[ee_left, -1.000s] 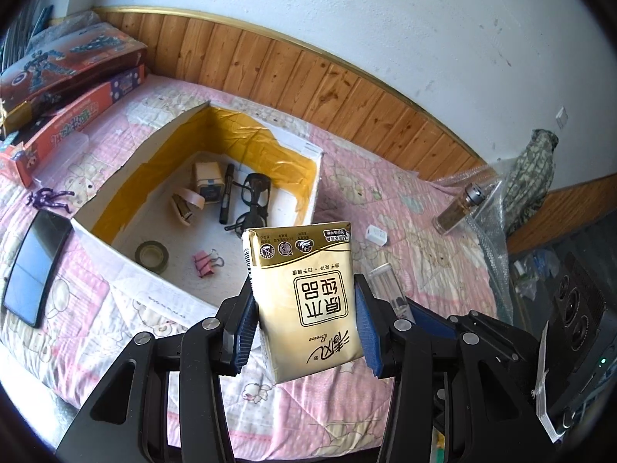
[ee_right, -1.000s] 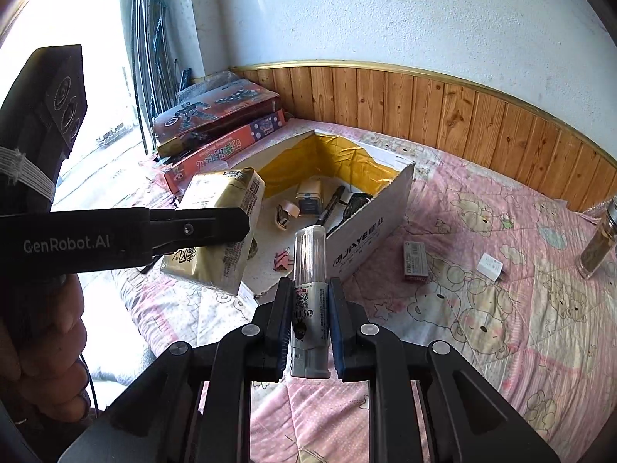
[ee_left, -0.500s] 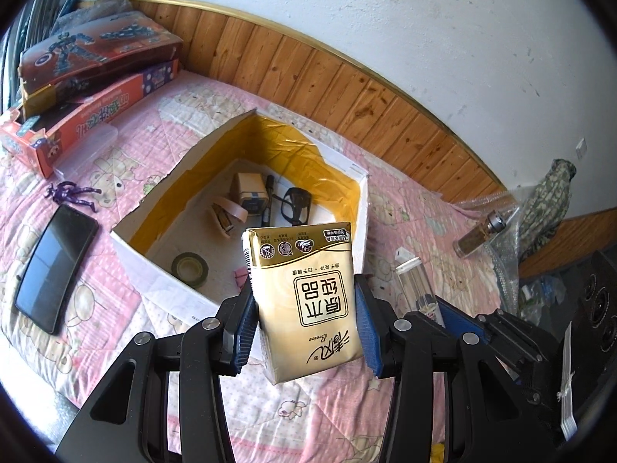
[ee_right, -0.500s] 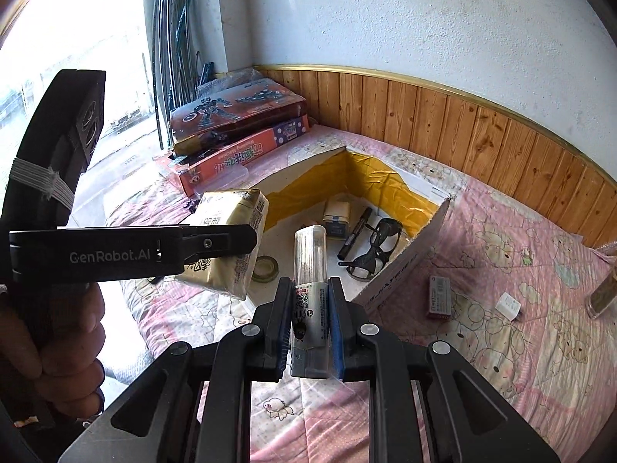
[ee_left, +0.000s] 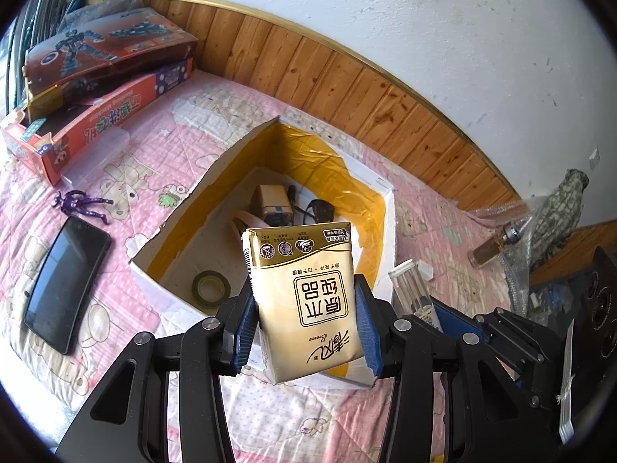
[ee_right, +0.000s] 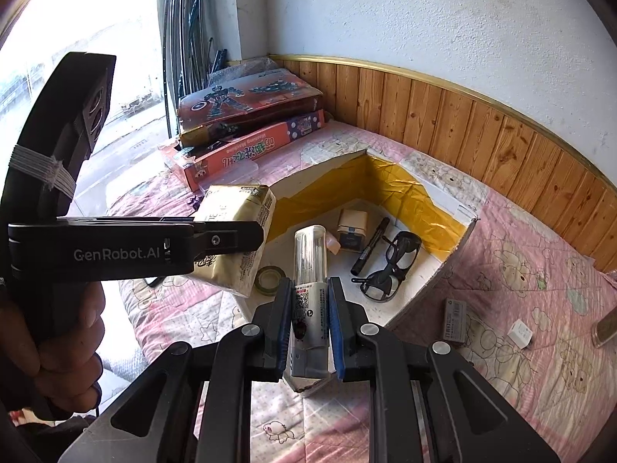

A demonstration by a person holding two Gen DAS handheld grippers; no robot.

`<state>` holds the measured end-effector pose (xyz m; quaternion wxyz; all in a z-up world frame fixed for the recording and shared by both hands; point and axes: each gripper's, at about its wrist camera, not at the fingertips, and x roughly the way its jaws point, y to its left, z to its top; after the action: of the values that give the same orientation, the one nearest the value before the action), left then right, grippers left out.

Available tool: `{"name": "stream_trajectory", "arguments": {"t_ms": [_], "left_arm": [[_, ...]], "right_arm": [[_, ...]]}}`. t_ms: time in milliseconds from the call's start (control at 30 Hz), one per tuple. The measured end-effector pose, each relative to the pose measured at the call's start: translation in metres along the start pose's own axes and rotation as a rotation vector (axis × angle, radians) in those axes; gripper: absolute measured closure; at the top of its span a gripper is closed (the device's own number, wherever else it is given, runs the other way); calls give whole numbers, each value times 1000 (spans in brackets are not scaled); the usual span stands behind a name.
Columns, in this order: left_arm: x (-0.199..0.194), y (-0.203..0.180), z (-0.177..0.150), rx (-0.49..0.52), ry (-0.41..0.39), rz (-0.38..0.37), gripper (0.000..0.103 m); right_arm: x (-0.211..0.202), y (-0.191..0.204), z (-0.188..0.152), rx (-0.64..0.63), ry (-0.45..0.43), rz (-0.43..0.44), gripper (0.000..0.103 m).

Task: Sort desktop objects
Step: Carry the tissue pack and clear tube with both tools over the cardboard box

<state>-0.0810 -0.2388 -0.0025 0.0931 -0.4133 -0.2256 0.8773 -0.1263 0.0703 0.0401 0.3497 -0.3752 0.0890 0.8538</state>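
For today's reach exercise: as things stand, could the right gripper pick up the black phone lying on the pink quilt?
Probably not yet. The right gripper is shut on a clear tube, so its jaws are full, and the left gripper with its tissue pack sits between it and the black phone.

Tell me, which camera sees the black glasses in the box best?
The right wrist view. There the black-framed glasses lie whole on the floor of the yellow-lined cardboard box, beside a black marker pen. In the left wrist view the gold tissue pack hides most of them; only a dark bit peeks above it.
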Motion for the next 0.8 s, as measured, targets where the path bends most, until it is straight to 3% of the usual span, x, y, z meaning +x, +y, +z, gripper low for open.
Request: {"name": "stream_trajectory", "arguments": {"t_ms": [433,800], "left_arm": [[33,14,27,-53,68,-7,56],[80,21,39,-81,193,14,56]], "right_arm": [[41,-16,19,13,62,23,84],[85,-34,29,41,153,67,84]]}}
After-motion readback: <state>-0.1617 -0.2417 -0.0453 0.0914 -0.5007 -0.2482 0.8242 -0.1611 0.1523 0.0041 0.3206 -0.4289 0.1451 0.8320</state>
